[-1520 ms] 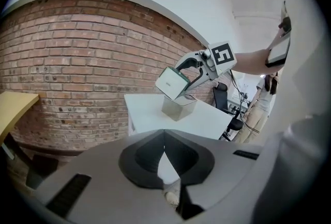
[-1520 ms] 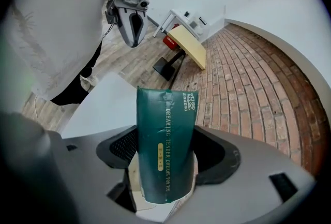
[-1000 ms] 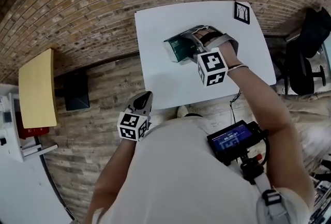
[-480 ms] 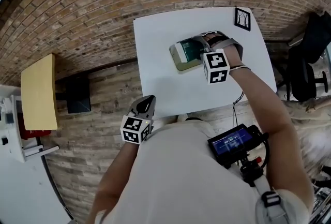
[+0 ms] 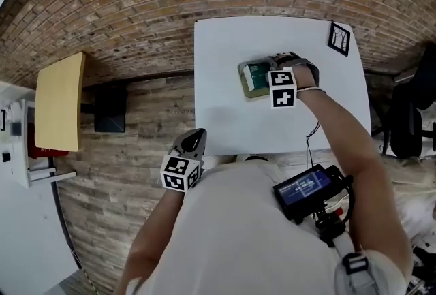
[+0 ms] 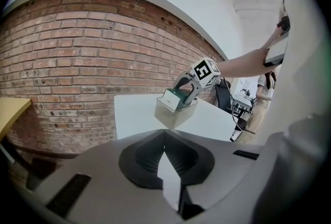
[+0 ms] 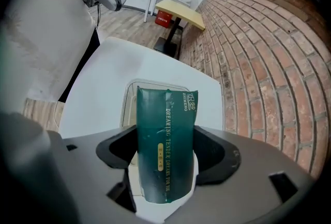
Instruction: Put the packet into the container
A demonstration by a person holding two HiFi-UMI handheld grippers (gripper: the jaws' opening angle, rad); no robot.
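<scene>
Head view puts the white counter (image 5: 225,82) in the upper middle of the frame, and the pale open container (image 5: 243,84) sits on it right of centre, clear of every edge, so there is room to come at it from above. The dark green packet (image 5: 257,74) is over that container, its lower end at or just inside the rim; how deep it reaches I cannot tell. Right gripper view shows why it is carried this way. The packet (image 7: 165,145) stands lengthwise between the jaws, and the right tongs (image 7: 165,166) are clenched on its two long sides. Its far end points at the container (image 7: 126,109) beyond, so it can slide in end first. I judge the placing close to done, with the release not yet made. The right arm reaches out straight across the counter, wrist bent down toward the container. At lower left of the head view, the left tongs (image 5: 191,140) are closed on nothing. That arm is bent and held close to the body, off the counter's near edge, out of the way.
</scene>
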